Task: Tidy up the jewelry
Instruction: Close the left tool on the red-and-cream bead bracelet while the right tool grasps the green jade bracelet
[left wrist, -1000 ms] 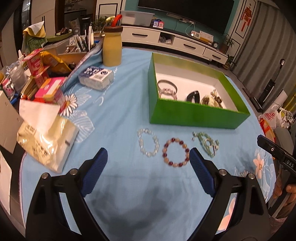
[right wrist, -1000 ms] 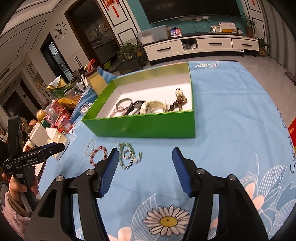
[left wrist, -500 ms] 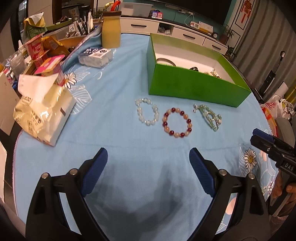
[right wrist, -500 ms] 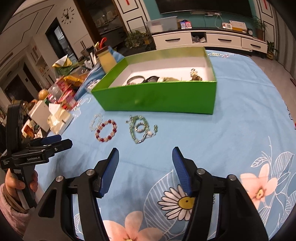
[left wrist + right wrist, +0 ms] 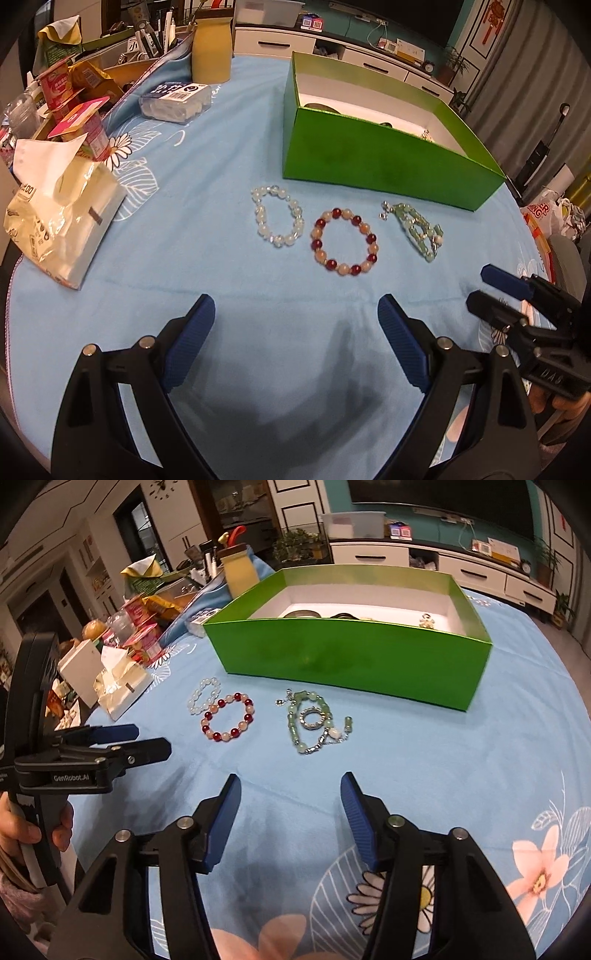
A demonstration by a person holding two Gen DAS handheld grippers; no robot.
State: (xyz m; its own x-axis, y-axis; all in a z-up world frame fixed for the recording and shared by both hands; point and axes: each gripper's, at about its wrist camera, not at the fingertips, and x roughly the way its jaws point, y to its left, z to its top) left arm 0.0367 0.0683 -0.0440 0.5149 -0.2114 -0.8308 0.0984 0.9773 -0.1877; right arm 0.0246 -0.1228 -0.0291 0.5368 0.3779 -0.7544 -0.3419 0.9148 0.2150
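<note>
Three bracelets lie in a row on the blue cloth in front of a green box (image 5: 384, 162) (image 5: 351, 657): a clear bead bracelet (image 5: 277, 216) (image 5: 203, 695), a red and peach bead bracelet (image 5: 345, 242) (image 5: 228, 716), and a green bead bracelet (image 5: 417, 229) (image 5: 312, 720). The box holds several jewelry pieces, mostly hidden by its front wall. My left gripper (image 5: 295, 317) is open and empty, short of the red bracelet. My right gripper (image 5: 291, 794) is open and empty, short of the green bracelet.
A tissue pack (image 5: 62, 218), snack packets (image 5: 77, 107), a small clear case (image 5: 177, 98) and a yellow jar (image 5: 212, 51) crowd the table's left side. The right gripper shows at the right in the left wrist view (image 5: 498, 291); the left gripper shows at the left in the right wrist view (image 5: 144, 742).
Both grippers have dropped lower and drawn closer to the bracelets. The box interior is now mostly hidden behind its front wall. Both stay open.
</note>
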